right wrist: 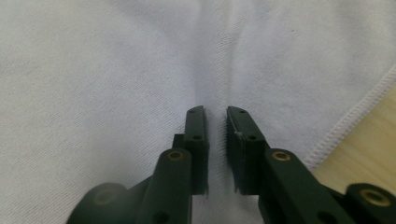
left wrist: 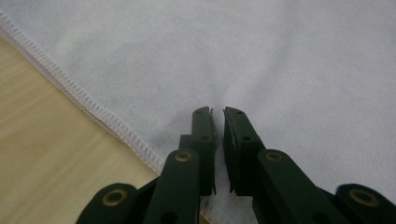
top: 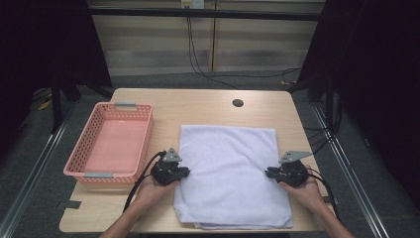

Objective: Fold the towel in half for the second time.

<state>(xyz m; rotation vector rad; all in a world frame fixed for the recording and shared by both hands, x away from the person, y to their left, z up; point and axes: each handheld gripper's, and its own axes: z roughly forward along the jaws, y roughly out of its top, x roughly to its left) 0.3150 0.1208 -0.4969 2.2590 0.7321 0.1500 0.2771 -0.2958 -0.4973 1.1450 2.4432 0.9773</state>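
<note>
1. Broadly, the light wooden rectangular table [top: 203,101] carries everything, with a small dark round hole [top: 237,103] near its far edge.
2. On it, right of centre, lies the pale lavender-white folded cloth towel [top: 230,173], flat, its near edge reaching almost to the table's near edge. Its stitched hem [left wrist: 88,105] runs diagonally across my left gripper view, with bare wood beside it.
3. Left of the towel, just apart from it, sits the pink perforated plastic basket [top: 89,144] with grey handles.
4. My left hand [top: 153,191] brings the black left gripper [left wrist: 218,114] onto the towel's left edge, about midway along. Its jaws stand nearly together, a thin gap between them, and a small pucker of cloth rises at their tips, pinched.
5. My right hand [top: 307,191] sets the black right gripper [right wrist: 215,114] on the towel's right edge, opposite the other. Its jaws are narrow too, with a raised ridge of towel caught between the pads.
</note>
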